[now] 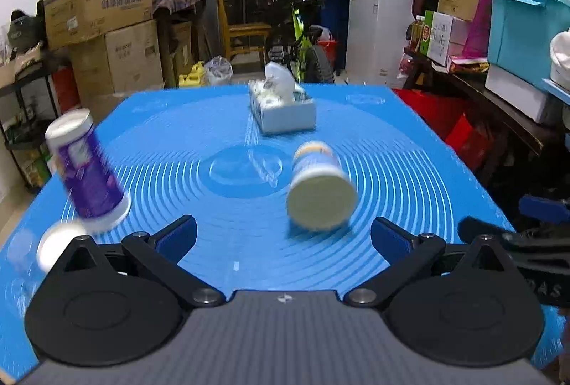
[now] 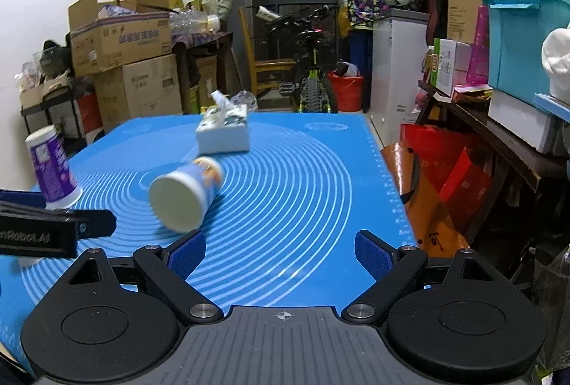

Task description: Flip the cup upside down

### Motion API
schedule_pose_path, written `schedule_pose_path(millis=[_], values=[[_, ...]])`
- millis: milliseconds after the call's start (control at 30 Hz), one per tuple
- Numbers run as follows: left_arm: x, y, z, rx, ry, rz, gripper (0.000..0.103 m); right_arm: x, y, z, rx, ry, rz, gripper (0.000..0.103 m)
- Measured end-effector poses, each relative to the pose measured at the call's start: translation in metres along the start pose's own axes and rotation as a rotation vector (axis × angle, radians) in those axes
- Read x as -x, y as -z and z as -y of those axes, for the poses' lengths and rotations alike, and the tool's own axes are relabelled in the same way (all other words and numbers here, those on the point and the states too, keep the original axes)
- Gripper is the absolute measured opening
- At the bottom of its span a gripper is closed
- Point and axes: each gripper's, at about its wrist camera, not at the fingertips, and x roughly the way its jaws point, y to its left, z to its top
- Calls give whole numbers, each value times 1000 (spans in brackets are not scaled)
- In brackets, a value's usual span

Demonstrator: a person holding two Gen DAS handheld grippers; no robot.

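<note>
A blue and yellow paper cup [image 1: 319, 189] lies on its side on the blue mat [image 1: 409, 171], its wide mouth toward me; it also shows in the right wrist view [image 2: 185, 194]. A purple and white cup [image 1: 87, 171] stands upside down at the left; the right wrist view shows it too [image 2: 51, 169]. My left gripper [image 1: 283, 237] is open and empty, just short of the lying cup. My right gripper [image 2: 279, 253] is open and empty, to the right of that cup.
A tissue box [image 1: 283, 109] sits at the far middle of the mat, also in the right wrist view [image 2: 224, 132]. A small white object [image 1: 58, 244] lies at the near left. Cardboard boxes, a bicycle and shelves surround the table. The mat's right edge [image 2: 388, 185] drops off.
</note>
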Motion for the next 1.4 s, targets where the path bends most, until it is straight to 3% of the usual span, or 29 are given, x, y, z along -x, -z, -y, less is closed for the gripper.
schedule_pose_path(millis=[300, 533, 567, 633, 667, 700, 933, 1167, 1400], values=[[-75, -36, 25, -46, -33, -47, 103, -19, -14, 12, -10, 25, 10, 91], [-117, -32, 30, -71, -55, -126, 102, -30, -4, 20, -12, 40, -23, 91], [-119, -31, 30, -70, -52, -135, 99, -31, -4, 20, -13, 43, -25, 91], [-124, -28, 28, -66, -25, -171, 76, -33, -4, 21, -14, 45, -28, 91], [-125, -28, 28, -61, -6, -192, 72, -33, -4, 21, -12, 46, -27, 91], [-124, -26, 25, -48, 16, -199, 65, -33, -4, 21, -10, 46, -26, 91], [-86, -22, 18, -63, 51, -175, 63, -27, -2, 20, -13, 31, -18, 91], [-37, 8, 12, -76, 59, -190, 63, -16, 3, 14, -20, 11, -30, 91], [-38, 27, 13, -57, 59, -227, 66, -10, 12, -1, 8, -11, -53, 91]])
